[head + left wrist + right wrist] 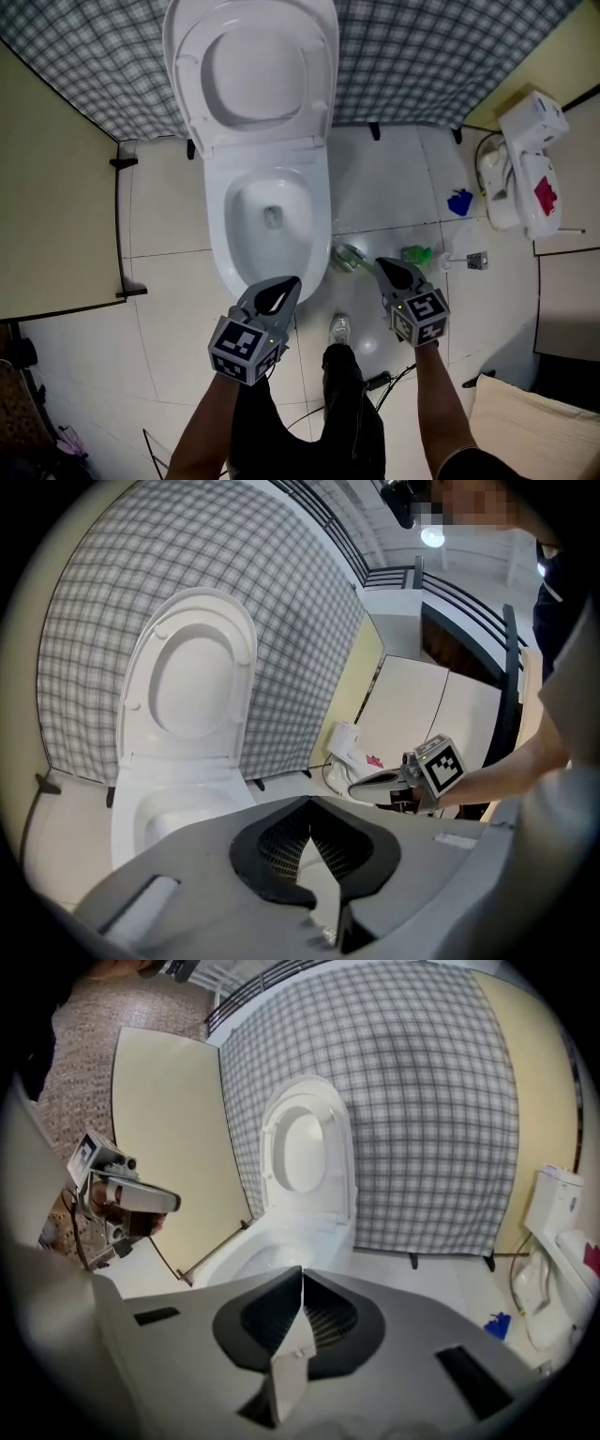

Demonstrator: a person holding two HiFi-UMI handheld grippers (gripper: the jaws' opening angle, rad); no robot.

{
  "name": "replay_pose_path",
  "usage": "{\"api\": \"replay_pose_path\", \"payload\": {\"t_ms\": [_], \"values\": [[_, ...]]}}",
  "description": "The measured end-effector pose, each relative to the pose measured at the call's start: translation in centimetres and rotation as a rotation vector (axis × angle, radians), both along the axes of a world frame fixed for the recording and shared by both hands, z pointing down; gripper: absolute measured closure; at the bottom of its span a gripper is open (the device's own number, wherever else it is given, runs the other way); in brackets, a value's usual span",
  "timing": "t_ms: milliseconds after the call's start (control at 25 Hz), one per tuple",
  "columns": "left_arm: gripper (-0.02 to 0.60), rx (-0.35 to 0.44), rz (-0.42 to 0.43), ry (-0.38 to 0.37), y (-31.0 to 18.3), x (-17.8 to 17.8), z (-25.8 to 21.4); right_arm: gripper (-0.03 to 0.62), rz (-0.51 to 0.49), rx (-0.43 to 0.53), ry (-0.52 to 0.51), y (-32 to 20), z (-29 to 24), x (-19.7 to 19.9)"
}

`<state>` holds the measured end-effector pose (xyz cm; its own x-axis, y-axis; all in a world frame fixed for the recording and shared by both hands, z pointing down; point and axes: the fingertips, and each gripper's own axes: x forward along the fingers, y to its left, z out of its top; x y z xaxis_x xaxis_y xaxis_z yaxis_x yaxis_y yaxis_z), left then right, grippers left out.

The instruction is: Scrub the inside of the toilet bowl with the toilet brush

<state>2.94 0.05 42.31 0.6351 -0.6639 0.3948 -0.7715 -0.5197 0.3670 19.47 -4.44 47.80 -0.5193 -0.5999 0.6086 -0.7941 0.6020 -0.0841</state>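
toilet open, left claw, right claw closed

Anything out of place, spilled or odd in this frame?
Mildly: a blue object, a green object and a clear greenish object lie loose on the floor tiles right of the toilet. Nothing looks spilled or broken.

We've got a grey-and-white checked cloth as the back wall across the top of the head view, with black feet at its lower edge. Pale yellow panel at left, and another yellow wall in the upper right corner. Floor is glossy white tile with grey joints. Top of the left gripper view: lit ceiling lamp, with a black railing just below it.
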Motion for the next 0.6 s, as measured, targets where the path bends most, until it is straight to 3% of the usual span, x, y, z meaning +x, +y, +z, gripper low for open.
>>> {"api": "replay_pose_path", "payload": {"t_ms": [360,440,600], "values": [[0.572,-0.076,-0.018,0.015,-1.3,1.3,9.7,0.553,0.011,-0.163,0.062,-0.9,12.8,2.6],[0.572,-0.085,-0.01,0.02,-1.5,2.1,11.2,0.428,-0.009,-0.202,0.08,-0.9,15.1,3.0],[0.572,-0.102,0.005,0.042,-1.1,3.6,13.5,0.425,-0.067,-0.268,0.209,-0.2,20.1,4.4]]}}
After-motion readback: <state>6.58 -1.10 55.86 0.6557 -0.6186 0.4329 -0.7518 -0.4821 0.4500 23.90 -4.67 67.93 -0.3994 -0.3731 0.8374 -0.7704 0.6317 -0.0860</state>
